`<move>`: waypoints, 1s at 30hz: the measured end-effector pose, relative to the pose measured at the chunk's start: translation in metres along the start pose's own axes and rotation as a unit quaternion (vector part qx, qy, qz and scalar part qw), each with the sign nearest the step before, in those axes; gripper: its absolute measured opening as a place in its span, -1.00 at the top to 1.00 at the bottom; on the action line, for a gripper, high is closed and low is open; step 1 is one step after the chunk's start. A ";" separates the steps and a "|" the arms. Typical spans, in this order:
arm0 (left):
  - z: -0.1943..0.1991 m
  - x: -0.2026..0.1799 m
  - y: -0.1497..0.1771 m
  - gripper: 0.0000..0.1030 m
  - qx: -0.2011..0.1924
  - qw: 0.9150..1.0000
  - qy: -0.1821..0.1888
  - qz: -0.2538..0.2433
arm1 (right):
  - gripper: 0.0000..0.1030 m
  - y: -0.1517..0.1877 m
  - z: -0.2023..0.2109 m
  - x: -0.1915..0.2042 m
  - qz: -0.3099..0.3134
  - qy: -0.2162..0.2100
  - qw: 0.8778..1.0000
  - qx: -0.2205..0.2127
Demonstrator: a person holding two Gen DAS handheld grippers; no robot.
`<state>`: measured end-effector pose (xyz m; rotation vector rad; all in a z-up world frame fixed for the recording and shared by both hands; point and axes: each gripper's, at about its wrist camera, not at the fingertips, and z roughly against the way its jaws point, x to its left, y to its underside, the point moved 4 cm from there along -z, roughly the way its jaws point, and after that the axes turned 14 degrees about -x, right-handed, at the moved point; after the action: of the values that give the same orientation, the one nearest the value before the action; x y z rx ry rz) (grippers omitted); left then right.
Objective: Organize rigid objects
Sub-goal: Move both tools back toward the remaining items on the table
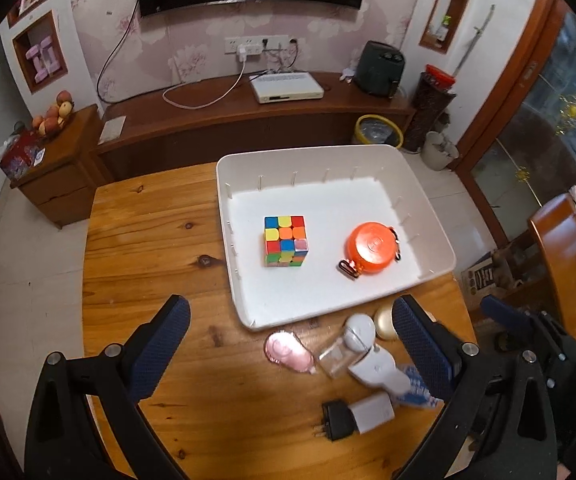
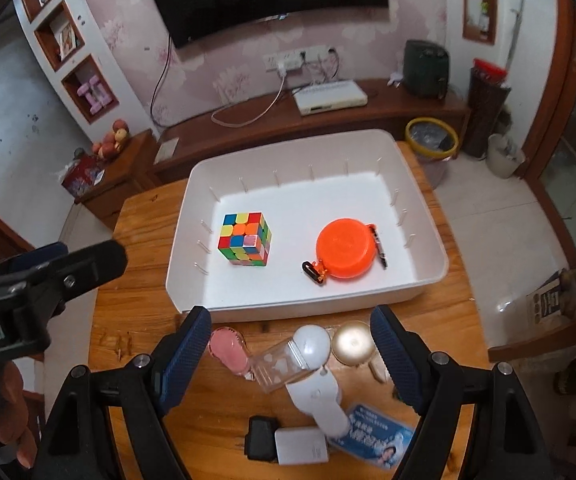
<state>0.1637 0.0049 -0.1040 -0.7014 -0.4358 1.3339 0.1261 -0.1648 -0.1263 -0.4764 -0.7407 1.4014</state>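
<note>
Both tools hang above the near edge of the wooden worktop (image 1: 148, 248), tilted downward, and neither grips anything. The left tool (image 1: 288, 344) has its blue-padded fingers (image 1: 160, 344) spread wide, with only bare wood and the loose clutter showing in the gap far below. The right tool (image 2: 288, 344) is spread about as wide, its pads (image 2: 186, 354) touching nothing.

The white bin (image 2: 428, 280) sits at the far side of the worktop. Inside it, a multicoloured puzzle cube (image 2: 245, 240) stands upright on the left, well apart from an orange round case (image 2: 346, 248) on the right, which has a small black clip at its near edge.

On the worktop just in front of the bin lie the loose things: a pink oval item (image 2: 228, 350), a clear plastic box (image 2: 278, 368) lying tilted, a white handheld device with a round head (image 2: 314, 384), and a gold round compact (image 2: 352, 342). Nearer still are a white charger block (image 2: 302, 446) touching a black plug piece (image 2: 262, 438), and a blue printed card (image 2: 376, 436) partly under the white device's handle.

In the right wrist view, part of a hand (image 2: 8, 408) shows at the lower left, beneath the left tool's body.
</note>
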 end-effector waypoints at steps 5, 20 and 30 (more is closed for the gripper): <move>0.024 -0.004 0.008 -0.96 -0.016 0.999 0.032 -0.023 | -0.60 0.008 0.034 -0.004 -0.016 0.032 0.999 -0.029; 0.062 -0.036 0.042 -0.96 -0.029 0.987 0.130 -0.093 | -0.60 0.064 0.107 -0.002 -0.015 0.086 0.993 -0.080; 0.065 -0.052 0.071 -0.96 0.011 0.979 0.169 -0.111 | -0.60 0.114 0.118 -0.021 -0.023 0.095 0.993 -0.068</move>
<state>0.0588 -0.0262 -0.1004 -0.8198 -0.2169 0.9840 -0.0383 -0.1852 -0.1276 -0.6854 -0.6895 1.2486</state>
